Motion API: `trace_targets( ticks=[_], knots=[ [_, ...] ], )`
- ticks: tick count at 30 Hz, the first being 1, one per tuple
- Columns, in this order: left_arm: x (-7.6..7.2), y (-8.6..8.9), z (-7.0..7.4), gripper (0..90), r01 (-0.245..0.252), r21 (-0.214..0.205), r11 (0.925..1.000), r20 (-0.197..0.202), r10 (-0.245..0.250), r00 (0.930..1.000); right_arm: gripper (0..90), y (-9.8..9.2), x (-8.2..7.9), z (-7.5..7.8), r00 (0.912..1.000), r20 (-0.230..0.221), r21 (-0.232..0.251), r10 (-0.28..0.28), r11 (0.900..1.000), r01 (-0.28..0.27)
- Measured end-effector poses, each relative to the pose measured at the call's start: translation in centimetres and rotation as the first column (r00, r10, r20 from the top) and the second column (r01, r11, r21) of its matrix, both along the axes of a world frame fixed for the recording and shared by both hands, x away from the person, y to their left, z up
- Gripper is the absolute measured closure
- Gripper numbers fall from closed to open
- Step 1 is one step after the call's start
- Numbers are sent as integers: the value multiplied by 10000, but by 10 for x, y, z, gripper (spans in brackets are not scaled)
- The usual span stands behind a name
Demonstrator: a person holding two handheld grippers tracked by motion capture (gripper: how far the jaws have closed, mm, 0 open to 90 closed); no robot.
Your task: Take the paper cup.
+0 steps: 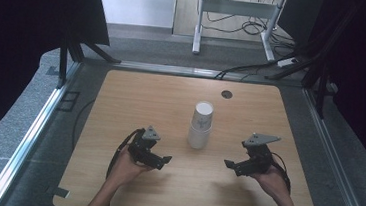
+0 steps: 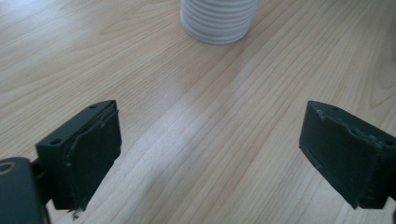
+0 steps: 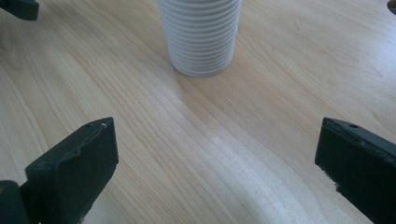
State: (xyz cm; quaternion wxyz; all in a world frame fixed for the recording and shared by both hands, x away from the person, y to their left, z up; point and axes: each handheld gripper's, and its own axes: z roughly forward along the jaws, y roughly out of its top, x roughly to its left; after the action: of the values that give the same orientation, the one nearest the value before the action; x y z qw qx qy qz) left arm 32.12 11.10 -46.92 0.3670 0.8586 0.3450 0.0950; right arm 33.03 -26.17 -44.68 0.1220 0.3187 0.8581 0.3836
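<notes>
Cups, white, stacked upright mid-table; stack's top cut off in both gripper views, inside not visible. L gripper & R gripper flank it nearer the front edge, jaws wide apart, nothing between.

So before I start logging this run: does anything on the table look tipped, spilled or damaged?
Nothing stands out. The stack of white cups stands upright on the wooden table, with nothing spilled around it.
</notes>
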Motion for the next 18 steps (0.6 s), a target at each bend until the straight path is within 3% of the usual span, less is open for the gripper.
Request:
trace_targets(
  ticks=[18],
  knots=[
    [21,-22,14,59,408,126,9991,439,-413,9982,0,12,16,18,9994,-71,118,329,9994,-328]
  ],
)
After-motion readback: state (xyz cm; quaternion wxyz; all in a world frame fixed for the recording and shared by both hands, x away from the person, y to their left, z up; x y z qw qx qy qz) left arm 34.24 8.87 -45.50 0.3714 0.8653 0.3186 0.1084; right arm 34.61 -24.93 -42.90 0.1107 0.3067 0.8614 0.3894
